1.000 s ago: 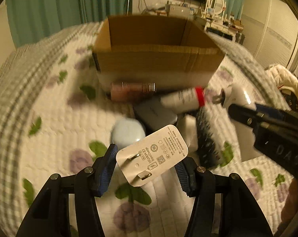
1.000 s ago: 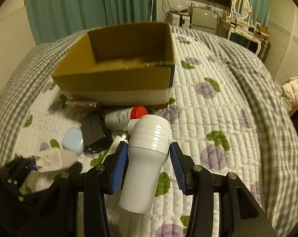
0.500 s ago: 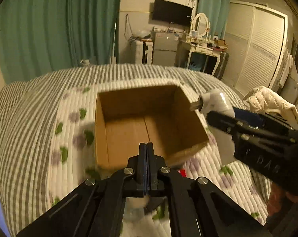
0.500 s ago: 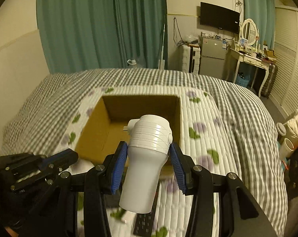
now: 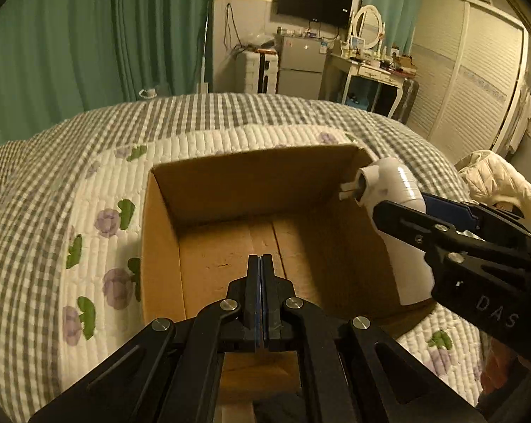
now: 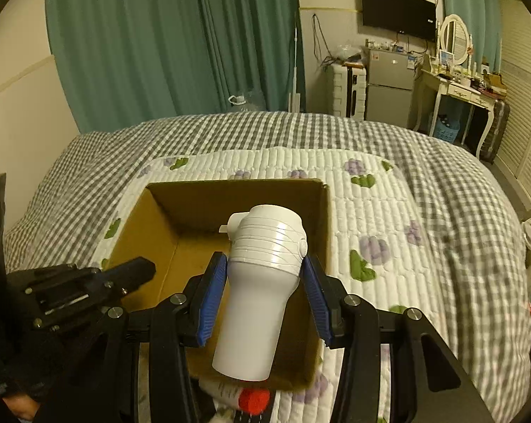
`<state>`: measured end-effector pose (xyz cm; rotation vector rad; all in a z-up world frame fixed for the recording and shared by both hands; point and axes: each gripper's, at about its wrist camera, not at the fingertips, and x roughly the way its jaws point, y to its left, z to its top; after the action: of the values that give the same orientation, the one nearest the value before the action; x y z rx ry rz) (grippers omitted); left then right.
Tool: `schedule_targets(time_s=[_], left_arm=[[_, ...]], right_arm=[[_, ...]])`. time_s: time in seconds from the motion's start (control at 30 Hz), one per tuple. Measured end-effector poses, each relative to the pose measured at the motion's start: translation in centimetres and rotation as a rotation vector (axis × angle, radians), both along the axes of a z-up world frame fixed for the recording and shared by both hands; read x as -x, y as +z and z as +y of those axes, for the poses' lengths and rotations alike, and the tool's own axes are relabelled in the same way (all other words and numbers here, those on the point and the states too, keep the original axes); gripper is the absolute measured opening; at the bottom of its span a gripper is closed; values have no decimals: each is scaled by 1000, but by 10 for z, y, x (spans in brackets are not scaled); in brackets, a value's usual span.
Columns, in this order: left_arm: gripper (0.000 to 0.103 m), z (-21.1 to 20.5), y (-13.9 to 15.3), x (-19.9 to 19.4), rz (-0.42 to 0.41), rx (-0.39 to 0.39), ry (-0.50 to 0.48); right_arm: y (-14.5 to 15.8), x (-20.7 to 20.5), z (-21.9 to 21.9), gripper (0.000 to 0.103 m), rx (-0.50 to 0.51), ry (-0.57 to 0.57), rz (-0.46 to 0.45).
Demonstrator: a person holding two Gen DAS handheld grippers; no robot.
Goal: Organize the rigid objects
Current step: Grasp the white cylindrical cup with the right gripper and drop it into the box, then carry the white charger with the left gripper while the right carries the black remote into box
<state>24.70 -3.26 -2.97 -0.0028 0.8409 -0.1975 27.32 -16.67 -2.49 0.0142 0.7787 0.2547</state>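
Both grippers have lifted from the clutter to above the cardboard box; right gripper pinches the white bottle, box directly below, left gripper pressed together, empty.

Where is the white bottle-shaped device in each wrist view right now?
Left wrist: white device at right, over the cardboard box's right wall, in the right tongs.
Right wrist: white device centre, clamped between the blue pads.
Shared landmark: the open cardboard box.
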Motion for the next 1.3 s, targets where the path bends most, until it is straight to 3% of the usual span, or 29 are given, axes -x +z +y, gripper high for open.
schedule_targets(time_s=[0.23, 0.3, 0.43, 0.6, 0.67, 0.73, 0.8, 0.83, 1.07, 1.17, 1.3], left_arm=[[3, 2, -12, -6, -6, -22, 3], [3, 0, -9, -3, -3, -21, -4], [12, -1, 6, 14, -33, -43, -8], [52, 4, 38, 53, -97, -16, 3], [55, 6, 53, 73, -128, -15, 9], [65, 7, 65, 93, -149, -28, 8], [97, 9, 75, 111, -177, -36, 21], [103, 12, 79, 122, -196, -35, 34], [103, 27, 77, 166, -198, -37, 40], [103, 35, 60, 171, -182, -40, 49], [103, 43, 25, 167, -138, -41, 75]], right_arm=[[-20, -16, 8, 49, -9, 18, -20], [-20, -15, 4, 55, -37, 10, -18], [-7, -3, -6, 55, -23, -14, -37], [26, 29, -20, 65, 2, -50, -65], [41, 45, -24, 68, 13, -64, -81], [57, 62, -25, 75, 31, -76, -97], [72, 81, -24, 85, 48, -80, -116], [77, 91, -24, 90, 57, -84, -124], [80, 140, -21, 91, 59, -118, -98], [68, 154, -20, 91, 70, -145, -86], [29, 165, -13, 91, 96, -153, -61]])
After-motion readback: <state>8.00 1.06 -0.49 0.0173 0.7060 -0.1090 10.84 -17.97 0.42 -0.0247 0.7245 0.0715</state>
